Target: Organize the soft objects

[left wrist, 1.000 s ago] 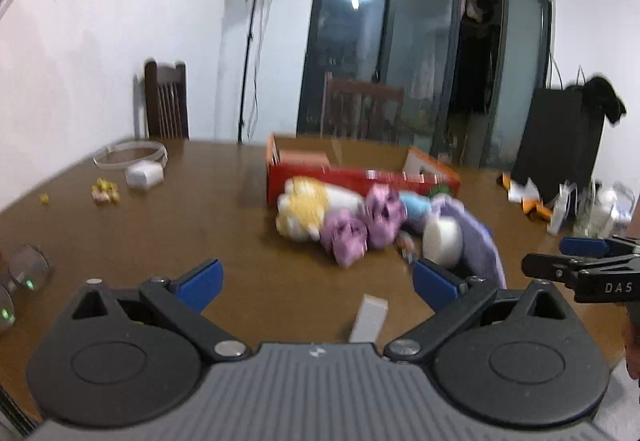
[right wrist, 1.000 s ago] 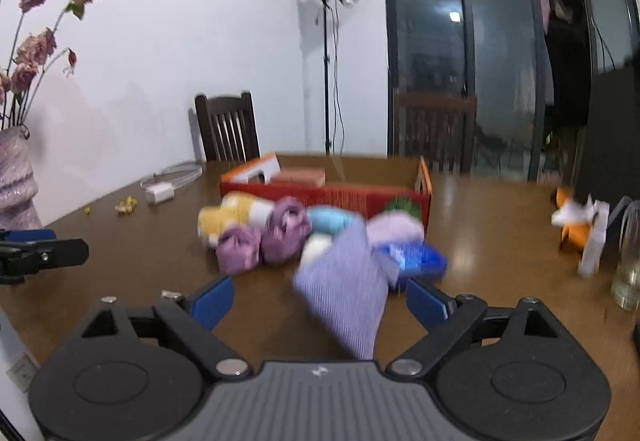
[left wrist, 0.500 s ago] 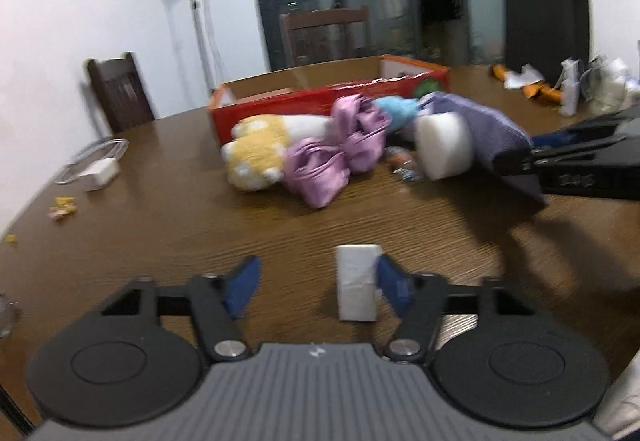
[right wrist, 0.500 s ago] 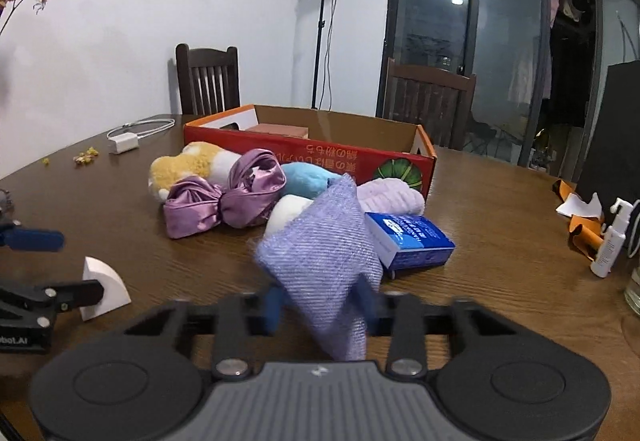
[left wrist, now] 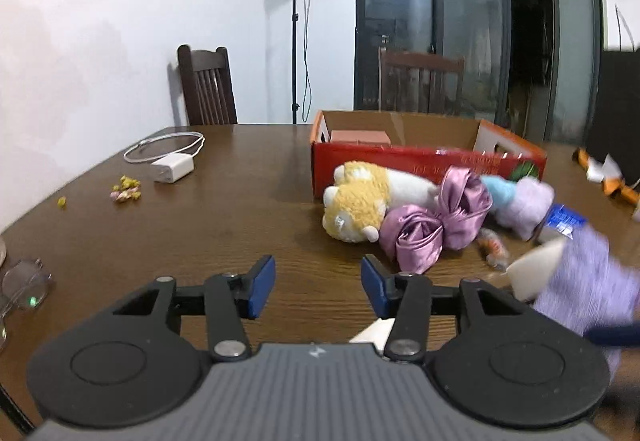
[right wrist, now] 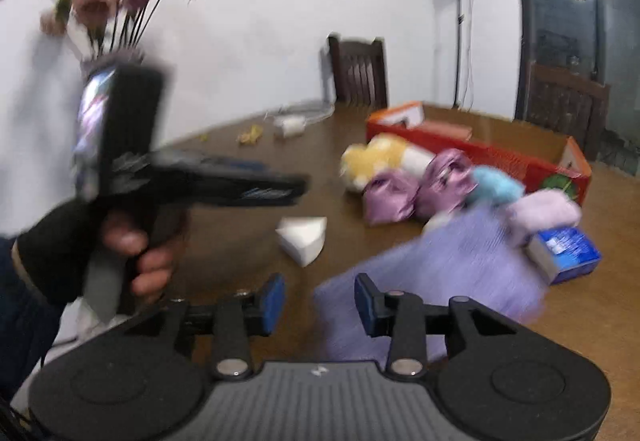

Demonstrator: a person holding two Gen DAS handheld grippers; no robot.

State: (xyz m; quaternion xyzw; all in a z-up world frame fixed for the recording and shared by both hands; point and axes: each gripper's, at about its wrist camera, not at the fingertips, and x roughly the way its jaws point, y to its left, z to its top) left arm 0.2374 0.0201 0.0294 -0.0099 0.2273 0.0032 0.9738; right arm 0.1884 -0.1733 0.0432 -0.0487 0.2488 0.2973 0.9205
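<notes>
Left wrist view first: the left gripper (left wrist: 318, 283) is seen with its blue pads set partly apart and nothing between them, only bare wooden table (left wrist: 224, 201) showing in the gap. Its jaws have just been opening a little, after a quick close. A white wedge-shaped sponge (left wrist: 372, 332) is tucked just under the right-hand finger, peeking out below it, not gripped. Further back, the pile of soft stuff is laid against the front wall of the red cardboard box (left wrist: 424, 161): a yellow and white plush (left wrist: 360, 207), a shiny purple satin bow (left wrist: 436, 223), a light blue fluffy thing (left wrist: 500, 193) and a pale lilac plush (left wrist: 528, 207). A white charger (left wrist: 172, 168) with its cable is parked well off to the left. Over in the right wrist view, the right gripper (right wrist: 320, 299) is also held partway open, jaws having just been opening again. The lilac knitted cloth (right wrist: 448, 269) is spread on the table right in front, one edge reaching behind the right-hand pad, but it's too blurred to tell if it's actually touched, and it isn't pinched from both sides. A blue and white carton (right wrist: 568, 249) is sat beside the cloth's far corner. The same sponge (right wrist: 304, 239) is visible lying free on the table, below the other gripper, which is held in a gloved hand (right wrist: 100, 245).
</notes>
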